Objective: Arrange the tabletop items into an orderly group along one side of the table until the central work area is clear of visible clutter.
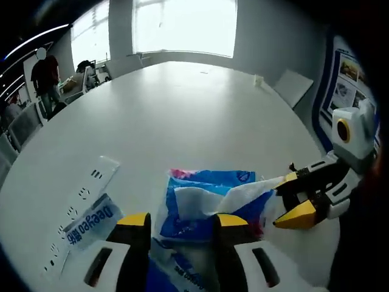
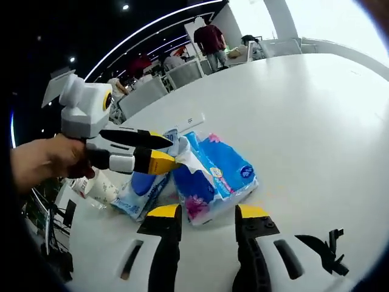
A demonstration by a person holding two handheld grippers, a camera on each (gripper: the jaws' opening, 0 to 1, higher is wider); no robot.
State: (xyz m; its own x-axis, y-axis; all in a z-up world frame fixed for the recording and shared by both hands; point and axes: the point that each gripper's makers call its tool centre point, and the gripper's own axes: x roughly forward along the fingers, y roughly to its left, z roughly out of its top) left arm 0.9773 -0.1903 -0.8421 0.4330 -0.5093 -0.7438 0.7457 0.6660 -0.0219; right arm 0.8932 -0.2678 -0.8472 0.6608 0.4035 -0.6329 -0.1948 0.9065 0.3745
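Observation:
A blue tissue pack (image 1: 206, 207) (image 2: 222, 170) with pink flowers lies on the white table (image 1: 182, 103) (image 2: 304, 103), a white tissue sticking out of its top. My left gripper (image 1: 182, 220) (image 2: 163, 151) is open, its jaws reaching the pack's near end. A second blue-and-white pack (image 1: 176, 267) (image 2: 143, 188) lies under it. My right gripper (image 2: 208, 212) (image 1: 290, 198) is open too; its jaws stand apart at the pack's other end, the upper tip by the loose tissue.
A white power strip (image 1: 85, 194) (image 2: 188, 121) with a blue label lies beside the packs. A white bottle-like item (image 2: 100, 188) stands near the table edge. A hand (image 2: 42, 161) holds the left gripper. Chairs (image 2: 182, 73) and people line the far side. A poster board (image 1: 349, 79) stands nearby.

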